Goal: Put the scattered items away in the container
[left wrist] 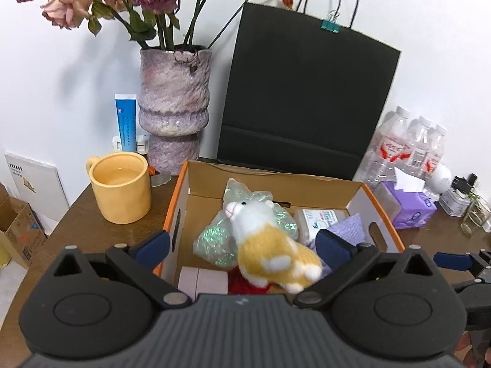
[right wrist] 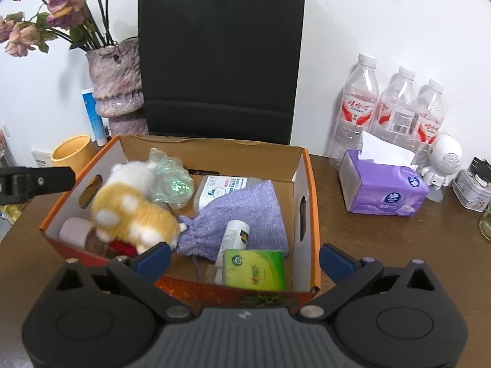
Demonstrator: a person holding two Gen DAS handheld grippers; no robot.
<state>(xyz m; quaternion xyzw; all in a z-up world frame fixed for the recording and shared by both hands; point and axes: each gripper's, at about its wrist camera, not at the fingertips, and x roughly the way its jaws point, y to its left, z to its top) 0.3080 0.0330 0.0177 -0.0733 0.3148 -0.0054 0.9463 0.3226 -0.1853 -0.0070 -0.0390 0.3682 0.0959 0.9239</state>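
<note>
The plush cat (left wrist: 270,239), white and orange, is blurred in both views and lies on top of the other things at the left side of the cardboard box (left wrist: 276,181). It hides most of a red thing (left wrist: 245,285) and part of a shiny green bag (left wrist: 214,242) beneath it. The left gripper (left wrist: 242,245) hangs over the near left of the box with its blue fingers spread wide. The cat sits between them, and I cannot tell whether either pad touches it. The right gripper (right wrist: 245,259) is spread just as wide over the near right edge of the box, with nothing between its fingers.

In the box a purple drawstring pouch (right wrist: 245,211) lies in the middle, a white tube (right wrist: 233,236) across it, and a green tissue pack (right wrist: 254,270) near the front wall. The print on all of them is too small to read. A white packet (right wrist: 218,190) farther back carries blue writing I cannot make out. A pale pink roll (right wrist: 72,230) is half hidden in the near left corner.

Behind the box stands a black paper bag (right wrist: 221,55), its handles cut off in the right wrist view. The water bottles (right wrist: 392,107) at the right show red labels, unreadable. The purple tissue box (right wrist: 383,187) bears a round blue logo.
</note>
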